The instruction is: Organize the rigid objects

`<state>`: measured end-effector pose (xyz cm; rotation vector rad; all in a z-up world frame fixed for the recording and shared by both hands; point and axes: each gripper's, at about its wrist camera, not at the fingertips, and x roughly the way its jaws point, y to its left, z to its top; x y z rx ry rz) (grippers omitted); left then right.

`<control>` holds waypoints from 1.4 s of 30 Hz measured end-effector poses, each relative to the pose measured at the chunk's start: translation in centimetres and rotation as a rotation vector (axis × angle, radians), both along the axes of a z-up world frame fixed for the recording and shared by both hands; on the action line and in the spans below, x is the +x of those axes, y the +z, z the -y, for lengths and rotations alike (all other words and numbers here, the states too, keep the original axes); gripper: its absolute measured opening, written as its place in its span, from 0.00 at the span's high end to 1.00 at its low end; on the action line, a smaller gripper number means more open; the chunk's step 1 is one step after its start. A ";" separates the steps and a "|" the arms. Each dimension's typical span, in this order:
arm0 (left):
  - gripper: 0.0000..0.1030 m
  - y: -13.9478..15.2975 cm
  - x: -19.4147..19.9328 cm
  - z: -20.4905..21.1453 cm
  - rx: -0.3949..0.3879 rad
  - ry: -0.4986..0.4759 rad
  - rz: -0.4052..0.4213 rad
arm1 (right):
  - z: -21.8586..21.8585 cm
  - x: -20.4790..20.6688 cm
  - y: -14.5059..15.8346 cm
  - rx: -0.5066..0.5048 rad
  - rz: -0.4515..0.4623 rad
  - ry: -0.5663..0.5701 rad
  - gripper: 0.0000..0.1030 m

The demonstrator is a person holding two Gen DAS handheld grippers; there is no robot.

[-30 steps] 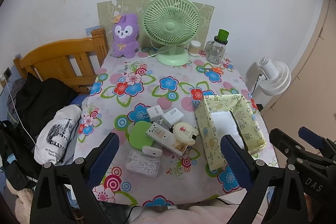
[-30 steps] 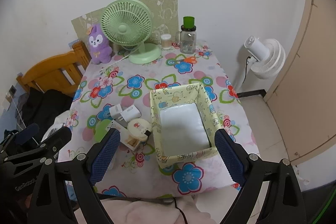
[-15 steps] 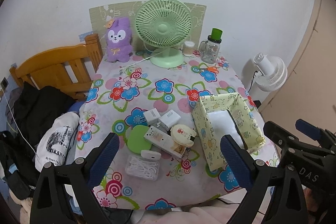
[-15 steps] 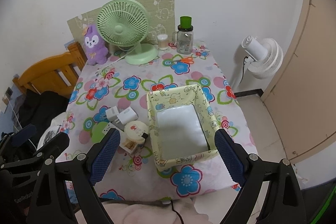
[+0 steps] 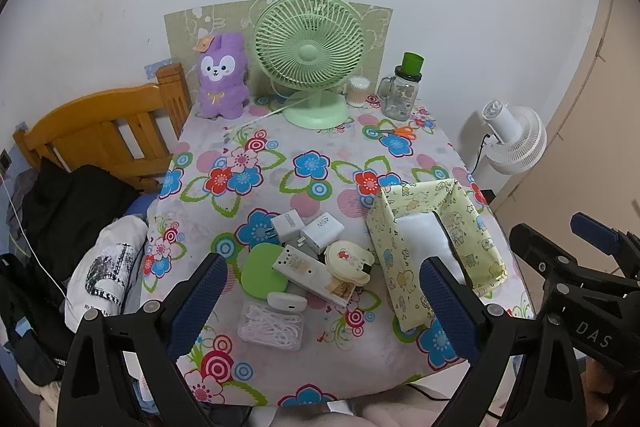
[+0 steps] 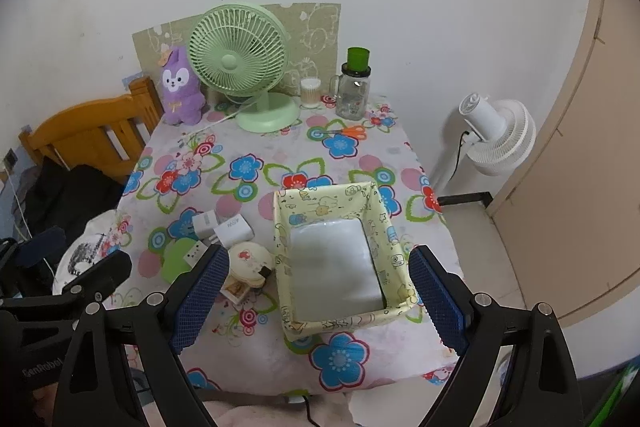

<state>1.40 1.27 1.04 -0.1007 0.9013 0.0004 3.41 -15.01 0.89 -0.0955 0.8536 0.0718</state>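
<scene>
Where print reads, white charger (image 5: 322, 225) marked 45W, left tongs (image 5: 320, 303) gaping.

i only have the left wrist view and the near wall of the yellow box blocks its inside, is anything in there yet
Observer: No. The right wrist view looks straight into the yellow box, and it holds only a pale plastic sheet lying on its floor.
Operator: ok and is the right gripper open, i just see its side
Observer: Yes. The right gripper is open, with its jaws wide apart and gripping nothing.
</scene>
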 end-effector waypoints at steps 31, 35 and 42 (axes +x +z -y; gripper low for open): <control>0.08 -9.0 2.2 -6.7 -0.032 -0.079 -0.181 | -5.8 2.2 -7.6 0.072 -0.071 -0.021 0.10; 0.08 -10.9 2.1 -6.6 -0.020 -0.114 -0.213 | -7.4 1.9 -9.2 0.035 -0.078 0.005 0.10; 0.08 -14.7 2.2 -6.4 -0.003 -0.155 -0.279 | -8.8 1.7 -11.9 0.036 -0.113 -0.013 0.12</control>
